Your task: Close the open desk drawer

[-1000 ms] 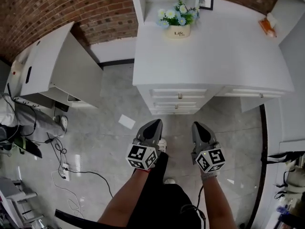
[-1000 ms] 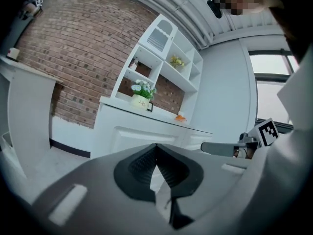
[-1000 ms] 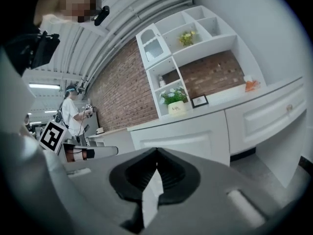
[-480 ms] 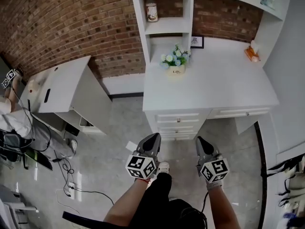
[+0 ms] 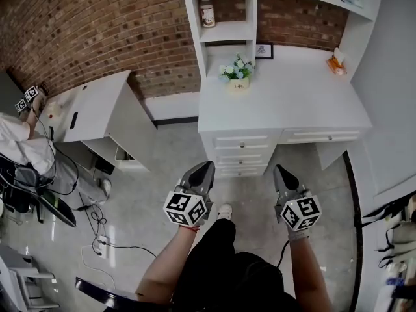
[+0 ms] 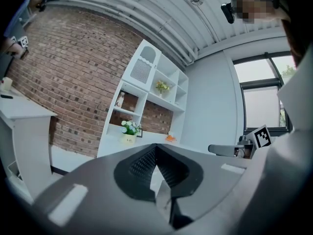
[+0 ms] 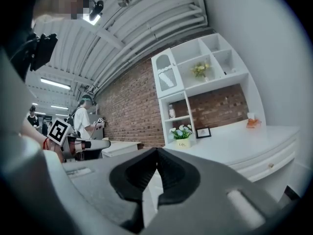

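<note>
a white desk (image 5: pixel 292 106) is seen against a brick wall (image 5: pixel 97 25), with a shelf unit (image 5: pixel 227 32) raised on its back edge. a drawer stack (image 5: pixel 240 155) of three fronts is set in the desk's front, left of the middle, and a wide drawer (image 5: pixel 318 136) is set just to its right under the top. from this steep angle it cannot be told which front stands out from the rest.

the left gripper (image 5: pixel 206 167) and the right gripper (image 5: pixel 281 172) are held side by side over the grey floor (image 5: pixel 156 174), both pointed towards the drawer stack and well apart from it; nothing is touched by either. in the left gripper view the fingers (image 6: pixel 137 163) are pressed together at the tips, with nothing between them. in the right gripper view the fingers (image 7: pixel 175 173) are likewise pressed together and empty.

a flower pot (image 5: pixel 238 78) and a small picture frame (image 5: pixel 264 51) are placed at the back of the desk, and an orange item (image 5: pixel 336 62) lies near its right rear corner. a bottle (image 5: pixel 207 12) is kept on a shelf above. a second white desk (image 5: pixel 91 106) is seen to the left, with a person (image 5: pixel 19 145) beside it. cables (image 5: pixel 97 221) are spread on the floor at the left.
</note>
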Tool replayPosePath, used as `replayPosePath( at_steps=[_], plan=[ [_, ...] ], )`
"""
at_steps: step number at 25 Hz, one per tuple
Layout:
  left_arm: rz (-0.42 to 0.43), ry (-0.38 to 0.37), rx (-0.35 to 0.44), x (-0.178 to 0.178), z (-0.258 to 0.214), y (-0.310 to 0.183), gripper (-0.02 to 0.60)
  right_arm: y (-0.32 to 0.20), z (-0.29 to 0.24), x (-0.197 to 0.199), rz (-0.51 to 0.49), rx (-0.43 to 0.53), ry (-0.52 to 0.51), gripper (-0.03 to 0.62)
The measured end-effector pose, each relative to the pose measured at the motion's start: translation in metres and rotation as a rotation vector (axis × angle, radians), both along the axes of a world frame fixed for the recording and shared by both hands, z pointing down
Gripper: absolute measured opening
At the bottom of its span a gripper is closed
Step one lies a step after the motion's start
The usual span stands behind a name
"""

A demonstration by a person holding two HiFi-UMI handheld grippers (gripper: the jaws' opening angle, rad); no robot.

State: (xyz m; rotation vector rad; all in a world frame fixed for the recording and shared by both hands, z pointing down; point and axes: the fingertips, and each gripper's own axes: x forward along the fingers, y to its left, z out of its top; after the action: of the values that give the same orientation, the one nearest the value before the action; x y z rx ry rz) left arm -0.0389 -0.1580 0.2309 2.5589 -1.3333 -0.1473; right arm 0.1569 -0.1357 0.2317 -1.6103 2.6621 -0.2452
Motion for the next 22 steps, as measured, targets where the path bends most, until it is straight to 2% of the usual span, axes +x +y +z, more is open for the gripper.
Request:
replayPosePath(
  at_steps=[12, 22],
  plan=[
    [-0.031, -0.003, -0.025, -0.010, -0.026, 0.078, 0.002, 0.080, -0.042, 0.003, -0.013, 0.018, 0.063, 0.000],
    [-0.068, -0.015, -0.012, -0.030, -0.040, 0.093, 0.002, 0.103, -0.058, 0.009, 0.000, 0.054, 0.085, 0.000]
  ],
)
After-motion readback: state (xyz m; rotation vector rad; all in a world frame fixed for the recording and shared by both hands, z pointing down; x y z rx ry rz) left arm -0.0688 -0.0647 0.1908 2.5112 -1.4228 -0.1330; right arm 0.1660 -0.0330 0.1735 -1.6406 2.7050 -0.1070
